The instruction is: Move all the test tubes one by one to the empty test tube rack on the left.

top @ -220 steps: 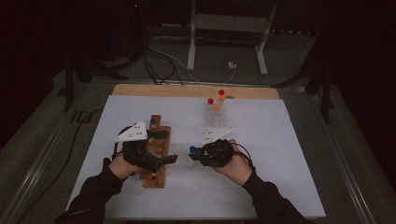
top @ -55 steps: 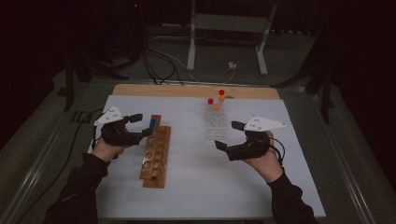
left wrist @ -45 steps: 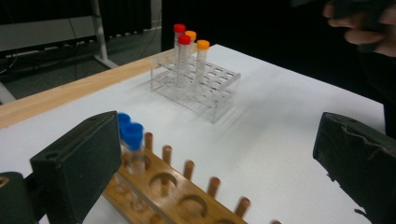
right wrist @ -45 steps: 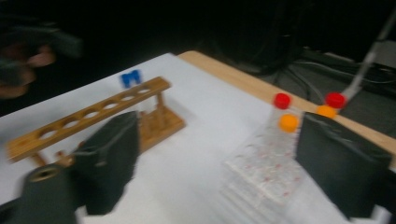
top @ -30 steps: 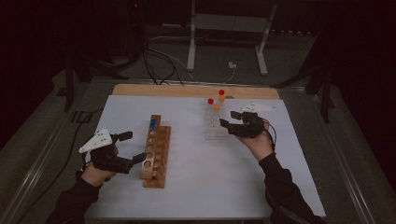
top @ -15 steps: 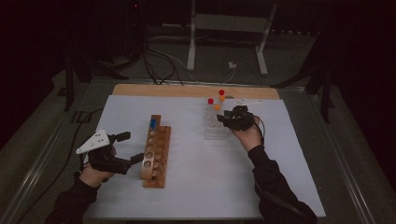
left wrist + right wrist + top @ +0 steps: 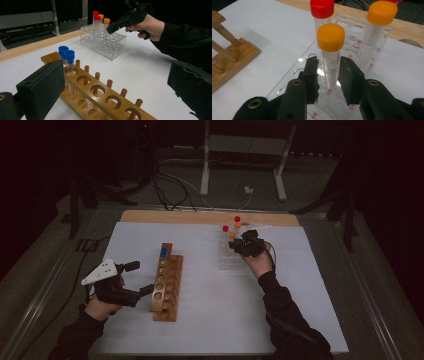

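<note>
Jaws of my right gripper [image 7: 328,75] have just narrowed around the orange-capped tube [image 7: 331,53], centre frame; pickup looks imminent; left gripper [image 7: 134,277] gapes wide.

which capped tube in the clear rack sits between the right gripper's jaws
The nearer orange-capped tube: it stands between the right gripper's jaws; the red-capped ones and the other orange one stand behind.

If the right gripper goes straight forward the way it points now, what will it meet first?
Most likely the orange-capped tube standing between the jaws of the right gripper in the clear rack. The jaws have just been closing around it, though contact is unclear.
</note>
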The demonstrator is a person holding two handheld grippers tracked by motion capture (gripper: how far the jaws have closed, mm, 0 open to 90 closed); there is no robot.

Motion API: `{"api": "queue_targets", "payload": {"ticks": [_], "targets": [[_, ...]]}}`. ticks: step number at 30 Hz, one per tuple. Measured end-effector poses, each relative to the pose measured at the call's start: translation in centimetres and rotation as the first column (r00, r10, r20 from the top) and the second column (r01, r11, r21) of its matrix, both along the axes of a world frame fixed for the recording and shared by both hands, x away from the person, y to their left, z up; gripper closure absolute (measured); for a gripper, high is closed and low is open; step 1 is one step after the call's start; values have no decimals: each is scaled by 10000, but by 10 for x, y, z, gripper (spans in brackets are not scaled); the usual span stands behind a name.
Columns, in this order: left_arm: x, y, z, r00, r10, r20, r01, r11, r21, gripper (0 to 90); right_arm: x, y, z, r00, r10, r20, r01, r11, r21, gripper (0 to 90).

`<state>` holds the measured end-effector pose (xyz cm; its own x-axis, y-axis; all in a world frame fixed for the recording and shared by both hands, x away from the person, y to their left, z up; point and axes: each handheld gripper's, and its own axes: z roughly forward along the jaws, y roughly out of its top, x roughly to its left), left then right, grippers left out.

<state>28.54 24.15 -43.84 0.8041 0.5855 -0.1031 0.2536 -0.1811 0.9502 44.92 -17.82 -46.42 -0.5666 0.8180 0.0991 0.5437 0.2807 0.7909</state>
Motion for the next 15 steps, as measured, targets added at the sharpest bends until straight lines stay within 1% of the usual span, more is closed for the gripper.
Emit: {"api": "queue_targets", "payload": {"ticks": [4, 10, 15], "targets": [[0, 0, 0, 10000, 16, 4, -16, 10000, 36, 21, 1, 3, -1, 9999, -146, -17, 146, 9999, -59, 701], [1, 0, -1, 10000, 13, -20, -13, 10000, 75, 22, 1, 5, -2, 9993, -287, 228, 292, 9994, -202, 730], [1, 0, -2, 10000, 10, -45, -10, 10000, 63, 22, 0, 7, -1, 9988, -297, 380, 314, 9984, -460, 743]]}}
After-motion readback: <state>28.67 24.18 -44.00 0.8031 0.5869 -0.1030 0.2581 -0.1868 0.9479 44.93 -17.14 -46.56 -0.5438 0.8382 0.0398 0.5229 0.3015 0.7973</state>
